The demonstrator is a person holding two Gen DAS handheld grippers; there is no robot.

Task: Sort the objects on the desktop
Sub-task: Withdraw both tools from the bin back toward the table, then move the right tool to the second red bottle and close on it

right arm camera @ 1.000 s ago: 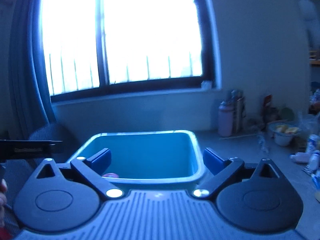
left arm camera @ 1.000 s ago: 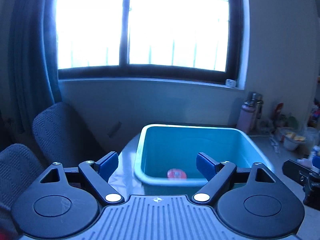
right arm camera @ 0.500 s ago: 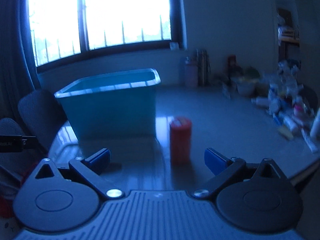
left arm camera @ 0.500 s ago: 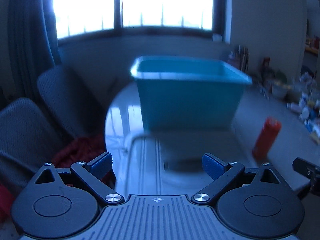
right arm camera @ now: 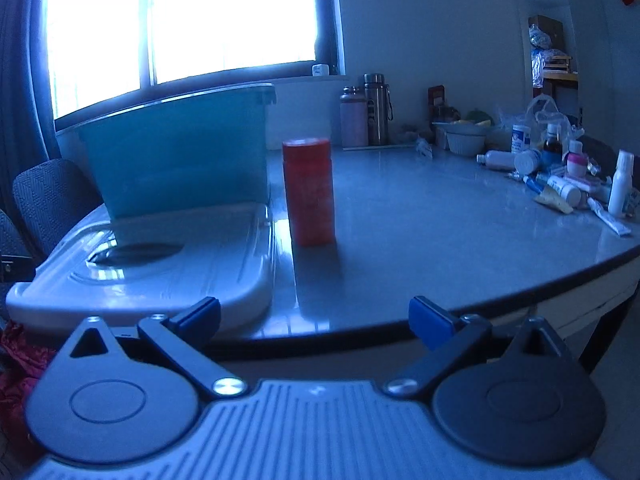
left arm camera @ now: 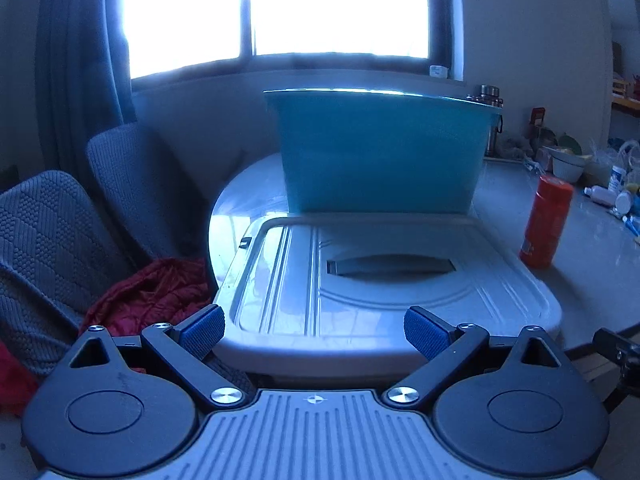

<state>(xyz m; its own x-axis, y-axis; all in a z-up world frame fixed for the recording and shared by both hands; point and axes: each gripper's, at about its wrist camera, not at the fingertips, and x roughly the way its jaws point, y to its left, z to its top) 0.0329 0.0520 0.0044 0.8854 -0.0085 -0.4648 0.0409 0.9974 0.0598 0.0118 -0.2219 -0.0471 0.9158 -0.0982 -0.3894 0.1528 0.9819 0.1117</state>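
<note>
Two claws hang just off the near edge of a glossy grey tabletop (right arm camera: 420,216), each with its blue-padded fingers spread wide and nothing between them. The left claw (left arm camera: 314,330) faces a white rectangular plastic lid (left arm camera: 384,280) that lies flat on the tabletop, with a dark recessed handle slot in its middle; the lid's near edge juts slightly past the tabletop rim. Behind the lid, touching or just beside its far edge, stands a teal rectangular plastic bin (left arm camera: 380,156), seen from the side so that its inside is hidden. The right claw (right arm camera: 314,320) is released too and points toward an upright orange-red cylindrical canister (right arm camera: 309,192), which stands on the tabletop just beside the right edge of the lid and near the bin's right corner. In the left wrist view the same canister (left arm camera: 545,222) shows at the right, apart from the lid.

Farther right on the tabletop lies a loose cluster of small white bottles and tubes (right arm camera: 560,184), well apart from the canister. Near the back wall stand two tall metal flasks (right arm camera: 366,112) and a white bowl (right arm camera: 464,140). Left of the tabletop are grey woven chairs (left arm camera: 132,184), with a dark red cloth (left arm camera: 152,292) bunched on one seat. A bright window (left arm camera: 336,4) fills the wall behind the bin.
</note>
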